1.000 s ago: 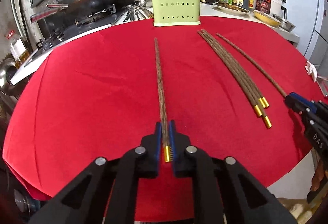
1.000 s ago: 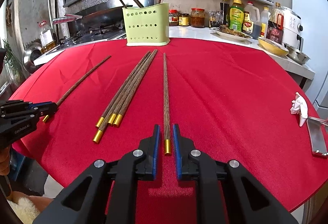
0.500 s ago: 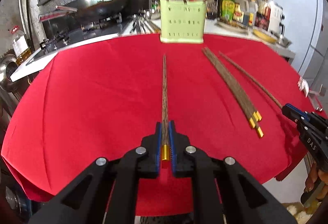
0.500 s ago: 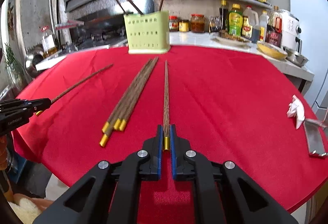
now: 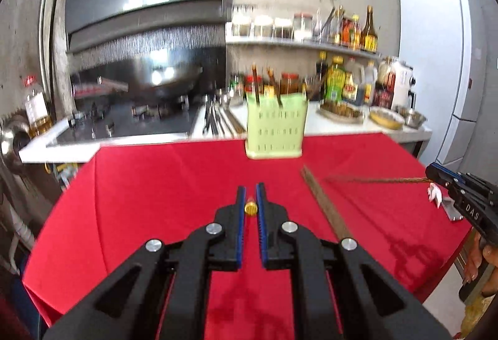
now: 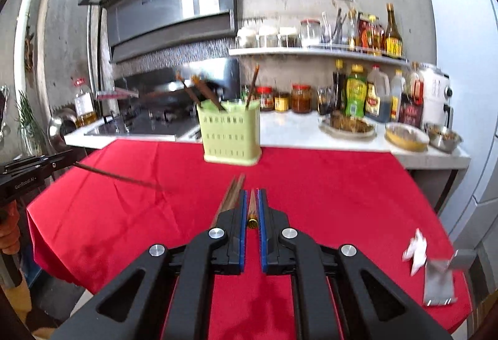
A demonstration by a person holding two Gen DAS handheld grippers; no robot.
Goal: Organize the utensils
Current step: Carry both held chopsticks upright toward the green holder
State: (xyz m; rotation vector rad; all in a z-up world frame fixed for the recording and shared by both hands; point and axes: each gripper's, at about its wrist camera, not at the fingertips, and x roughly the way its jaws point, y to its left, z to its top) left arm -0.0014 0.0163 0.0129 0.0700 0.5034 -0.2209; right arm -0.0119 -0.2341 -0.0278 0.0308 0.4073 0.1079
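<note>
My left gripper (image 5: pixel 250 193) is shut on a wooden chopstick; only its gold cap (image 5: pixel 250 208) shows, pointing at the camera. My right gripper (image 6: pixel 252 196) is shut on another gold-capped chopstick (image 6: pixel 251 209). Each gripper holds its chopstick lifted off the red cloth. From the left wrist view the right gripper (image 5: pixel 435 173) holds its chopstick (image 5: pixel 373 179) out level; from the right wrist view the left gripper (image 6: pixel 67 158) does the same with its chopstick (image 6: pixel 118 176). A green slotted holder (image 5: pixel 275 129) (image 6: pixel 232 134) with a few chopsticks stands at the table's far edge. A bundle of chopsticks (image 5: pixel 323 203) (image 6: pixel 232 193) lies on the cloth.
The red tablecloth (image 5: pixel 140 200) covers the table. Behind it a white counter (image 6: pixel 311 134) carries bottles, jars and bowls, with a stove and wok (image 5: pixel 162 78) at left. A white scrap (image 6: pixel 415 249) and metal piece (image 6: pixel 439 284) lie near the right edge. A fridge (image 5: pixel 435 59) stands right.
Both grippers have risen and tipped up with their chopsticks, lifting them off the cloth. The right gripper closed on its chopstick during the last second.
</note>
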